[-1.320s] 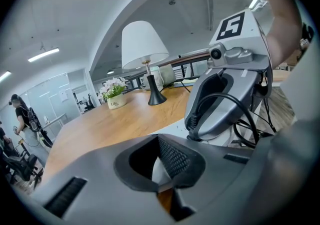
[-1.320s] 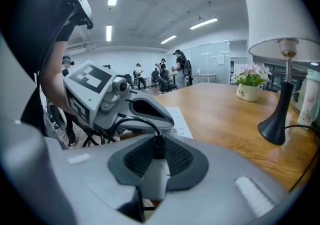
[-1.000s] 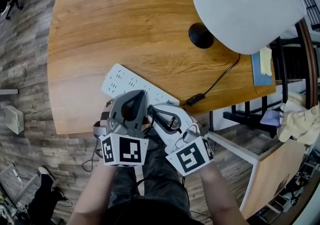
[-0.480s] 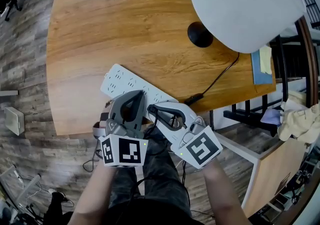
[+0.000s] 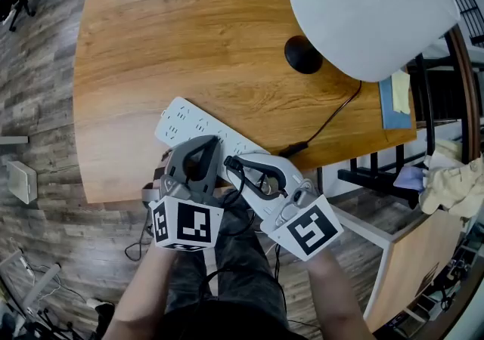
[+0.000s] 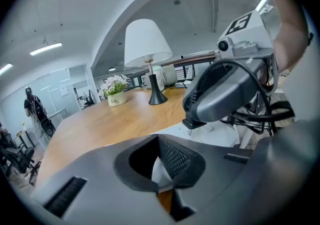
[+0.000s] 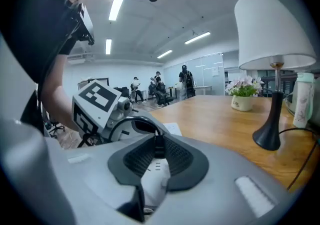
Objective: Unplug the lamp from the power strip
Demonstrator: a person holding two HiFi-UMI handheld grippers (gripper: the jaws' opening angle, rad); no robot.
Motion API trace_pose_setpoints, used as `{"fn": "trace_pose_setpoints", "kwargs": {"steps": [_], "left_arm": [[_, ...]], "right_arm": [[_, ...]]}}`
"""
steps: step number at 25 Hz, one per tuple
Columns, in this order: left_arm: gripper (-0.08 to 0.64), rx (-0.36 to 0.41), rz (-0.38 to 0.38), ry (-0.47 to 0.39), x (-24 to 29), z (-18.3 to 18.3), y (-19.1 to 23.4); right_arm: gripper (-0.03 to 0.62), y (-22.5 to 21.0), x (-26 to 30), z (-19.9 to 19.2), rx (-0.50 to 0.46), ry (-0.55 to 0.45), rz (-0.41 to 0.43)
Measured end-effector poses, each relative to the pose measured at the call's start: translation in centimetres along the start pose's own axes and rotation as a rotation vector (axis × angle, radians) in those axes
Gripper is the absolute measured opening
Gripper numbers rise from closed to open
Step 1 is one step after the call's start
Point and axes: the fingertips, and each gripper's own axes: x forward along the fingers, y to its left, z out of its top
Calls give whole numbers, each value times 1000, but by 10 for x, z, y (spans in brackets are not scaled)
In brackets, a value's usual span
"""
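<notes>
The right gripper (image 5: 228, 165) is squeezing the black plug (image 7: 159, 146) at the near end of the white power strip (image 5: 181, 119). The strip is lying by the table (image 5: 151, 44) edge. The left gripper (image 5: 203, 142), jaws together, is sitting just over the strip. Bare wood is stretching out toward the lamp (image 5: 370, 6).

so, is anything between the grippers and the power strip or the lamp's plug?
Nothing visible does. The left gripper holds the white plastic power strip in its jaws at the near edge of the wooden table. The right gripper is closed on a small dark thing over the strip, apparently the lamp's black plug.
</notes>
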Motion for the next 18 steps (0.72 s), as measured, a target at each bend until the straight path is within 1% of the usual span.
{"fn": "trace_pose_setpoints", "kwargs": {"steps": [3, 5, 9, 12, 14, 18], "left_arm": [[-5, -48, 33, -59, -8, 9, 11], [-5, -67, 57, -79, -14, 14, 20], [-5, -86, 98, -94, -27, 19, 37], [-5, -106, 111, -103, -39, 24, 43], [-5, -104, 116, -104, -44, 25, 43], [-5, -107, 123, -107, -54, 24, 42]], "right_arm": [[67, -9, -2, -5, -27, 36, -38], [69, -17, -4, -9, -43, 65, -70], [69, -32, -5, -13, -78, 132, -150], [71, -46, -2, -13, -122, 197, -227], [71, -57, 2, -12, -145, 244, -271], [72, -76, 12, -11, -136, 336, -315]]}}
